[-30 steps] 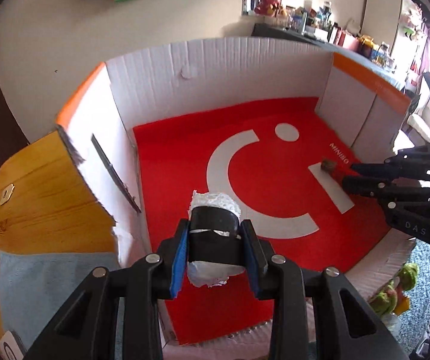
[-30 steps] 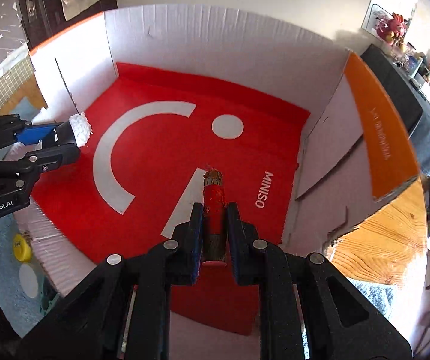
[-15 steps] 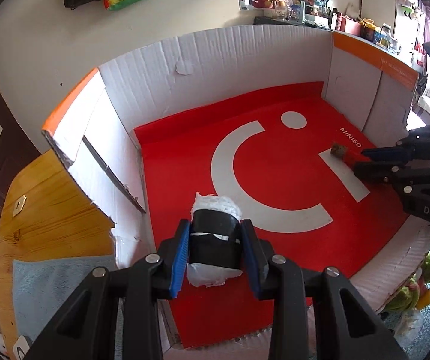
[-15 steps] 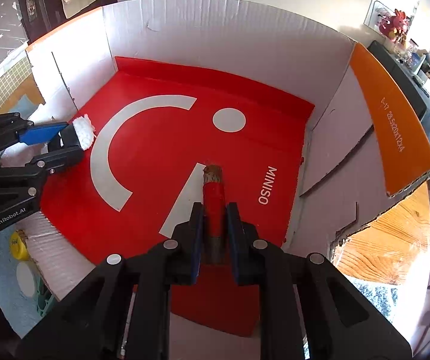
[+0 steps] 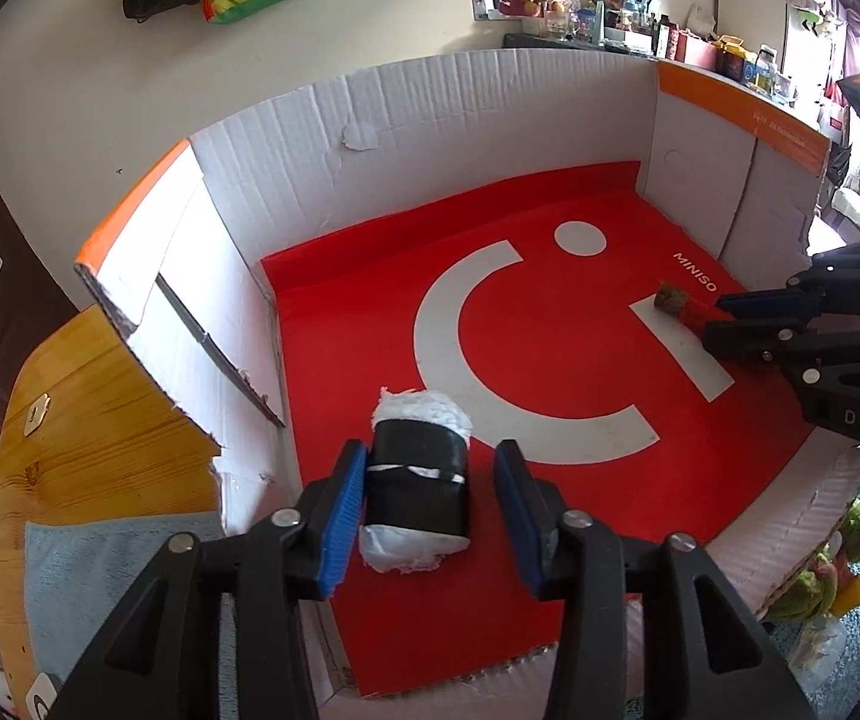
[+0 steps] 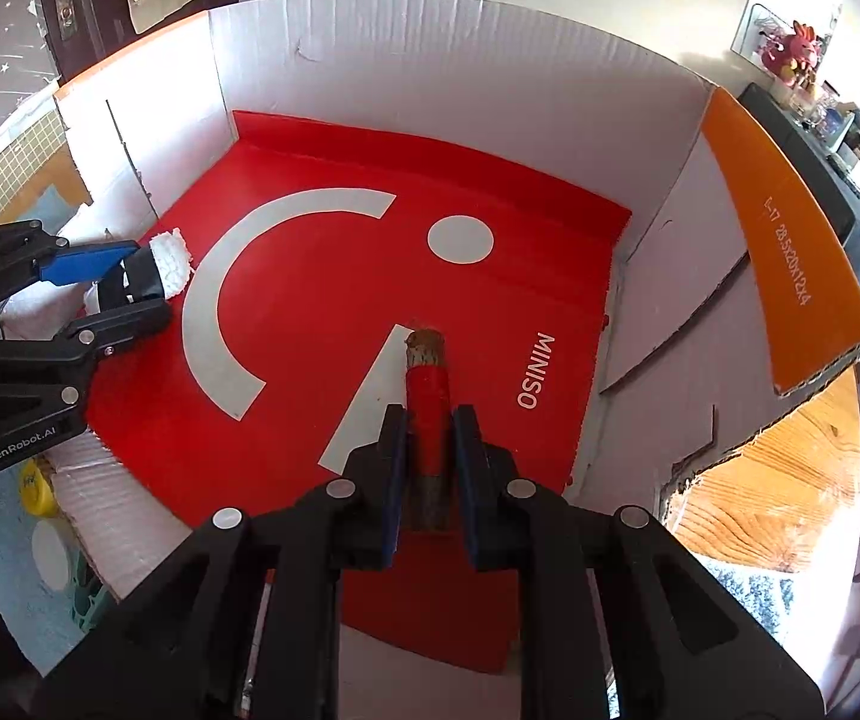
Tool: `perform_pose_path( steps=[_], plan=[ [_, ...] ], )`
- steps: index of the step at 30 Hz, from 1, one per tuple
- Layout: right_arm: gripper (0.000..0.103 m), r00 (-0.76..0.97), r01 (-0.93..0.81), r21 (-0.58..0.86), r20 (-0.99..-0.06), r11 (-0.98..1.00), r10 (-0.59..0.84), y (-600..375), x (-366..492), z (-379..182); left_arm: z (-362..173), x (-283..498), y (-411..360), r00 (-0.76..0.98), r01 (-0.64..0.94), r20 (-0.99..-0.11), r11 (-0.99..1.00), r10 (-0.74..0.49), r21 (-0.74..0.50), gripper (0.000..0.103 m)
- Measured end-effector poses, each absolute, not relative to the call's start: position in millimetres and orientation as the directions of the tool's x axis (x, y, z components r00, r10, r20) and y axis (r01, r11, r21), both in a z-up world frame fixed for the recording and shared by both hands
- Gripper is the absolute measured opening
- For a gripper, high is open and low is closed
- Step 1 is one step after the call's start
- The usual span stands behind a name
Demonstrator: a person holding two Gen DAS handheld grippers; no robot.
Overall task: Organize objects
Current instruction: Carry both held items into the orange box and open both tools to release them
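Note:
A white wad wrapped in a black band [image 5: 418,480] lies on the red floor sheet [image 5: 370,312] of a white cardboard box [image 5: 430,132], near its left wall. My left gripper [image 5: 431,450] straddles it and its jaws are opening. The left pad is still against the band and the right pad stands clear. From the right wrist the left gripper [image 6: 148,282] and the wad's white end [image 6: 169,258] show at the left. My right gripper [image 6: 430,414] is shut on a red stick with a brown tip [image 6: 427,384], low over the floor's right side. The stick [image 5: 673,300] and right gripper [image 5: 718,321] also show from the left wrist.
The box's tall walls end in orange flaps [image 6: 790,252] on both sides. It stands on a wooden table [image 5: 88,420] with a blue cloth [image 5: 106,570]. A cluttered shelf [image 5: 640,30] runs along the back wall. Soft toys [image 5: 820,570] lie on the floor at right.
My left gripper's jaws have spread, and the right pad has come off the black-banded wad. The right gripper and its stick have stayed put.

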State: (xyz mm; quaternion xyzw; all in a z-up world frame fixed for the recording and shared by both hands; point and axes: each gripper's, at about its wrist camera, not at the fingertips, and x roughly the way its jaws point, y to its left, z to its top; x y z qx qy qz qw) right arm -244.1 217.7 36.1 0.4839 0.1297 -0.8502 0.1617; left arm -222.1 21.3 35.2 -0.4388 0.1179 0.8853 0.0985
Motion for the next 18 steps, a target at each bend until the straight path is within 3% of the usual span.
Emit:
perform_pose_path(
  steps=[2, 18],
  plan=[
    [0.016, -0.479, 0.401, -0.065, -0.865, -0.914, -0.149, 218, -244, 36, 36, -221, 21, -0.598, -0.28, -0.798, -0.953, 0.076, 0.119, 0.057],
    [0.016, -0.488, 0.402, -0.062, -0.859, -0.914, -0.156, 217, -240, 42, 53, -209, 10, -0.617, -0.271, -0.777, -0.961, 0.128, 0.057, 0.062]
  ],
)
